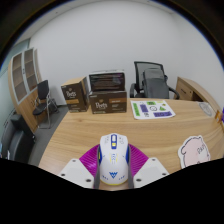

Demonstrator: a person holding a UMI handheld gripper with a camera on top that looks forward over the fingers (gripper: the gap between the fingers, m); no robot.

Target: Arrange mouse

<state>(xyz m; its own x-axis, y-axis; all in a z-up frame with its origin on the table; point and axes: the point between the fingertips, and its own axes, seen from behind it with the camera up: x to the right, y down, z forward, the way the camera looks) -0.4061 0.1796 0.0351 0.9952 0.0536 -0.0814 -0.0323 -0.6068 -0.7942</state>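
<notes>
A white computer mouse (pixel 113 157) with blue and yellow trim and a blue logo sits between my gripper's (pixel 113 166) two fingers, its front pointing away from me. The magenta pads (pixel 91 156) press against both of its sides. The mouse is above the near part of a wooden table (pixel 90 125). Whether it rests on the table or is lifted off it I cannot tell.
A white and green sheet (pixel 152 109) lies at the table's far right. A white sticker-like sheet (pixel 194 152) lies at the near right. Cardboard boxes (pixel 100 93) stand beyond the table's far edge, with office chairs (pixel 152 82) behind and at the left (pixel 42 98).
</notes>
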